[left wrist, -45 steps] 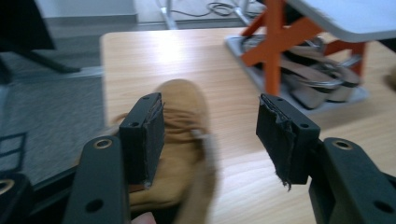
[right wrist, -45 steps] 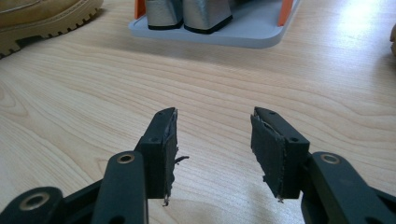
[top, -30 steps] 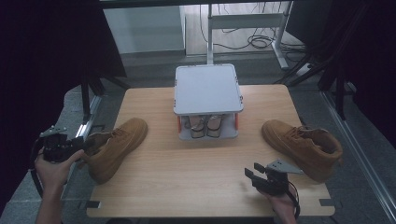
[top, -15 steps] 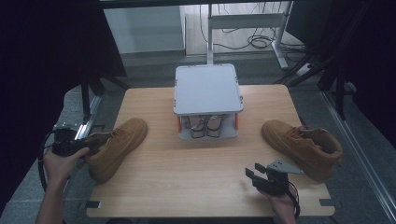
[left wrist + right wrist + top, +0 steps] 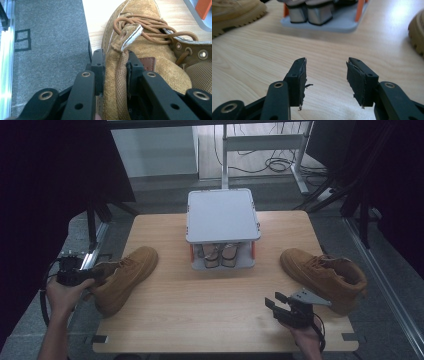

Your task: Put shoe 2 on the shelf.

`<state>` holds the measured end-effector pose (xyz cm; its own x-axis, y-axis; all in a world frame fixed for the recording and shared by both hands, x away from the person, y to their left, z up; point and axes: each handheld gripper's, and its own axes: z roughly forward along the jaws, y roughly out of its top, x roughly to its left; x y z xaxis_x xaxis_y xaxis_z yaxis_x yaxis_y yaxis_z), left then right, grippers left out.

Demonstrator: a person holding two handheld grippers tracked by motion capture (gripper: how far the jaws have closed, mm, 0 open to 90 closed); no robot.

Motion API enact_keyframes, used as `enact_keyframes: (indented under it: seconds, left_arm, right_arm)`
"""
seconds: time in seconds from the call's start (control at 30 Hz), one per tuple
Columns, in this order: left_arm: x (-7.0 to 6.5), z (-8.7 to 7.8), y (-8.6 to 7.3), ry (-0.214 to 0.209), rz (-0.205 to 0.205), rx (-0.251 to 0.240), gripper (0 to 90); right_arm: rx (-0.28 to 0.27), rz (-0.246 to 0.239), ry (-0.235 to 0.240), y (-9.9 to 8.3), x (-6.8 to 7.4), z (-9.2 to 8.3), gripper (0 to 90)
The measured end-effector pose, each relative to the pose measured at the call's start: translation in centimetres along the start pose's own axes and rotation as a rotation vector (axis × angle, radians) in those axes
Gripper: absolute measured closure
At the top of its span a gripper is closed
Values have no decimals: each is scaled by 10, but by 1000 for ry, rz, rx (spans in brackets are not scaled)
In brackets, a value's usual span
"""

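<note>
The work in hand looks like tidying a pair of tan boots toward the small grey rack (image 5: 223,222) at the middle of the surface (image 5: 200,310), and it is only at its first step. The left boot (image 5: 122,277) lies at the left edge of the surface, toe toward the rack, and the left tool (image 5: 95,276) has its jaws at the back of the collar; they have just been closing and now pinch the collar and its woven pull loop (image 5: 121,82) between them. The boot rests on the wood, not yet lifted. The right boot (image 5: 325,277) sits untouched near the right edge, and the right tool (image 5: 277,304) hovers just beside it over bare wood, jaws spread with nothing between them. Carrying both boots is left to do, as I judge it.

The left gripper view gives what the high view cannot: suede and loop squeezed between the pads, the laces (image 5: 147,23), an eyelet. The right gripper view looks under the rack and shows a pair of shoes (image 5: 309,12) on its lower shelf, plus worn pads. The high view gives the whole layout
</note>
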<state>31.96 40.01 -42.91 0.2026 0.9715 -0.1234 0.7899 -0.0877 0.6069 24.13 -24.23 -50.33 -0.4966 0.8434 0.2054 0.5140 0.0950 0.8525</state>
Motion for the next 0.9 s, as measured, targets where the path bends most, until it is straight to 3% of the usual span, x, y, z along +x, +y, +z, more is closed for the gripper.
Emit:
enact_keyframes:
  seconds: [0.23, 0.43, 0.67, 0.83, 0.9]
  left_arm:
    - [3, 0, -2, -20, -17, -16, 746]
    - [5, 0, -3, -34, -20, -23, 747]
    - [5, 0, -2, -38, -21, -18, 748]
    - [5, 0, -2, -38, -21, -17, 748]
    - [5, 0, -2, -35, -21, -18, 747]
  right_arm:
    - [-79, -47, 21, 34, -6, -28, 486]
    - [-141, -65, 36, 68, -23, -59, 475]
    - [-163, -75, -23, 94, -55, -89, 467]
    - [-181, -66, -72, 107, -92, -109, 465]
    - [-175, -40, -91, 109, -110, -116, 465]
